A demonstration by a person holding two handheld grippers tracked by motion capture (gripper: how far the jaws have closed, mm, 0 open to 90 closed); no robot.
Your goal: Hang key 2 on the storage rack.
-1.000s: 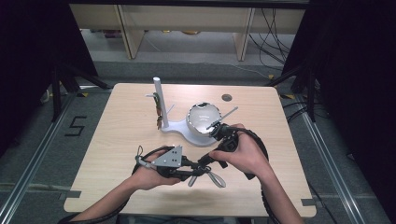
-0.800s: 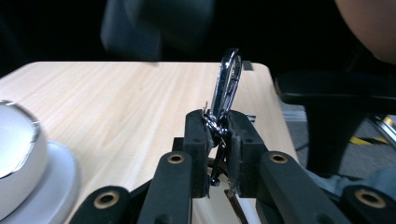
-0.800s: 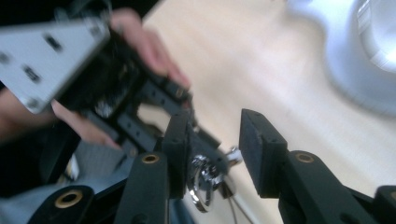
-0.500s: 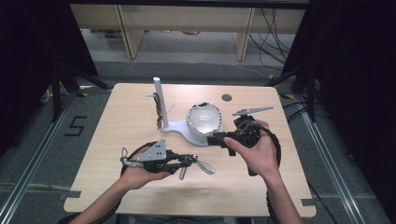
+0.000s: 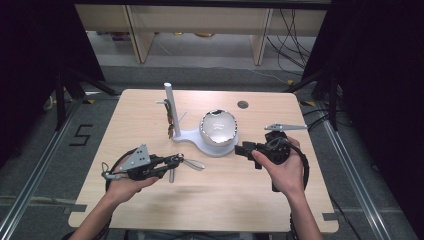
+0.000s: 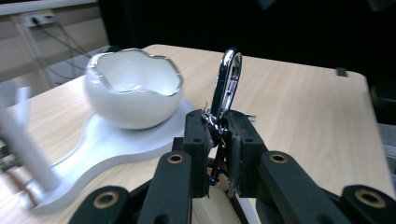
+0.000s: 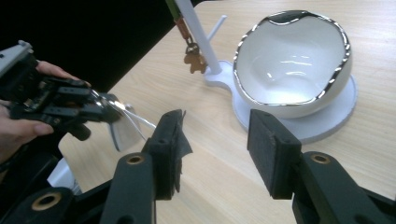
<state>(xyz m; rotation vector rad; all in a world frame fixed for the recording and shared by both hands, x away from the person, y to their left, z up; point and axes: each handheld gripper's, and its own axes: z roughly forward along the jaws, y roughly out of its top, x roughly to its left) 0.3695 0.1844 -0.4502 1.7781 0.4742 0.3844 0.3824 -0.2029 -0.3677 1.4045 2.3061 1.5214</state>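
The left gripper (image 5: 172,162) has its fingers (image 6: 198,140) pinching a keyring (image 6: 226,84) of bright metal, held low over the bench (image 5: 225,195) near its middle, toward the left edge. The clip is small, stiff and light, and polished enough that it could slide or twist in the pads. The grip sits at the base of the loop, with the loop standing free above; that base looks the surest place to hold, since the rounded chrome loop offers little flat. Thin pieces dangle from it and would swing with any quick move.

The right gripper (image 5: 245,150) has its fingers (image 7: 273,151) spread with nothing between them; they have just been opening. It faces the white bowl (image 5: 218,127) on the stand (image 5: 190,135).

What hangs below the left pads is hidden by the fingers. The dangling pieces are blurred in the right gripper view, so I cannot tell keys from charms. The small things hung on the stand's post (image 5: 170,105) are too small to name.
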